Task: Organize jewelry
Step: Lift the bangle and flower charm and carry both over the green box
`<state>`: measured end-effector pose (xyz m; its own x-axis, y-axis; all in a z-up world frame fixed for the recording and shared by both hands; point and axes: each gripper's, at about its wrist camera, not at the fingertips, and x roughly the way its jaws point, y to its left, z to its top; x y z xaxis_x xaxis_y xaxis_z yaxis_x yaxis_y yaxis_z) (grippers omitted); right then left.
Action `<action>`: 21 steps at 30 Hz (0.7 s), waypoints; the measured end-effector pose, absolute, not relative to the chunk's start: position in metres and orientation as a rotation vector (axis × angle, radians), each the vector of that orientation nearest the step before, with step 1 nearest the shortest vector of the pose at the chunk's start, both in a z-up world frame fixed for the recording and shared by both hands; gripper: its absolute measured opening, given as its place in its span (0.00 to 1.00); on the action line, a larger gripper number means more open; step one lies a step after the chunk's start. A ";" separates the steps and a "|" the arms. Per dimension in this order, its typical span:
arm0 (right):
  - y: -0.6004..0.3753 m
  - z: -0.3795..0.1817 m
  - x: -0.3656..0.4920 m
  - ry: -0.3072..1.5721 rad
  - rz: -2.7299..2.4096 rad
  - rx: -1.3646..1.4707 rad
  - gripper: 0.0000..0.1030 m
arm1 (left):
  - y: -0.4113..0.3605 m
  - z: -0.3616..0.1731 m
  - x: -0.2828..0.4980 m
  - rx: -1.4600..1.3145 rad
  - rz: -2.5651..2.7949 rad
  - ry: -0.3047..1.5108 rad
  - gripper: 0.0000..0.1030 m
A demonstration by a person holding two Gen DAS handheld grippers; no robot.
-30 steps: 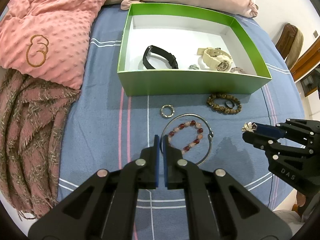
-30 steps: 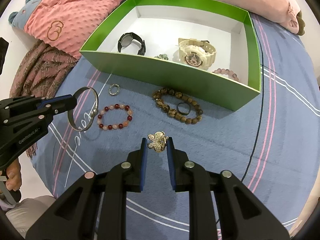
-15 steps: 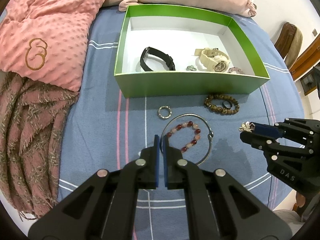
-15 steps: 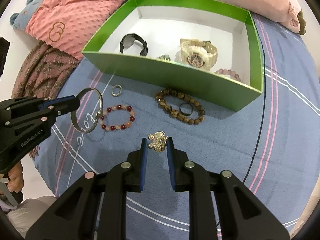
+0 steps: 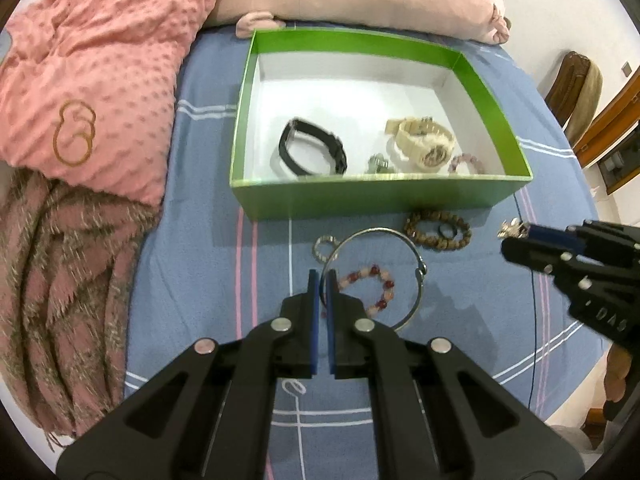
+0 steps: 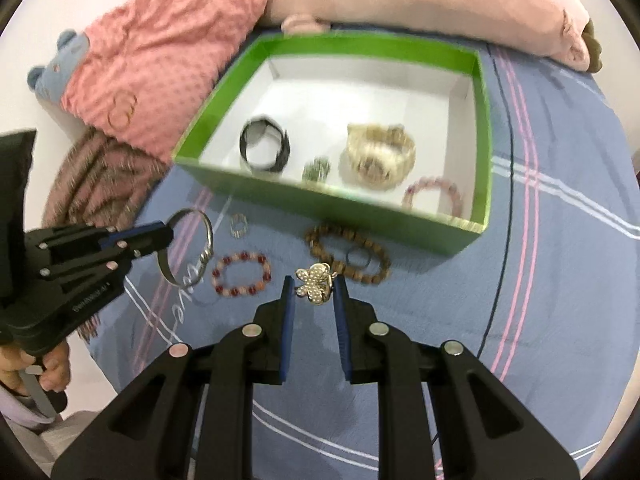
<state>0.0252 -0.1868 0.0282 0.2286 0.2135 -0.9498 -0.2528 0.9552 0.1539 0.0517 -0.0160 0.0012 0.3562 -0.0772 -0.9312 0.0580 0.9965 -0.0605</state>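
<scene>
My left gripper [image 5: 323, 276] is shut on a silver bangle [image 5: 418, 276] and holds it above the blue bedspread; it also shows in the right wrist view [image 6: 170, 234] with the bangle [image 6: 208, 236]. My right gripper [image 6: 313, 282] is shut on a pearl butterfly brooch [image 6: 314, 282], also seen in the left wrist view [image 5: 514, 229]. Both are in front of the green box [image 5: 376, 196], which holds a black band [image 5: 312, 152], a cream watch [image 5: 424, 146], a small clip [image 5: 378, 163] and a pink bead bracelet [image 6: 434, 196].
On the bedspread in front of the box lie a red bead bracelet [image 6: 242, 274], a brown bead bracelet [image 6: 346, 258] with a dark ring [image 6: 357, 257] inside it, and a small silver ring [image 6: 239, 225]. Pink pillows [image 5: 92, 64] and a fringed scarf [image 5: 56, 280] lie left.
Both grippers have moved forward towards the green box and risen, each keeping its item. The box interior shows more fully.
</scene>
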 end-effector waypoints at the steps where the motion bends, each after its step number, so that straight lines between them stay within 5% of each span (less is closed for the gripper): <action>1: -0.189 0.035 0.030 1.283 0.322 -0.030 0.18 | -0.016 0.005 0.056 -0.020 -0.087 1.196 0.03; 11: -0.205 0.049 0.101 1.198 0.302 -0.035 0.18 | -0.028 0.031 0.124 0.013 -0.101 1.117 0.03; 21: -0.204 0.002 0.181 1.247 0.254 -0.103 0.18 | -0.043 0.009 0.207 0.032 -0.081 1.151 0.03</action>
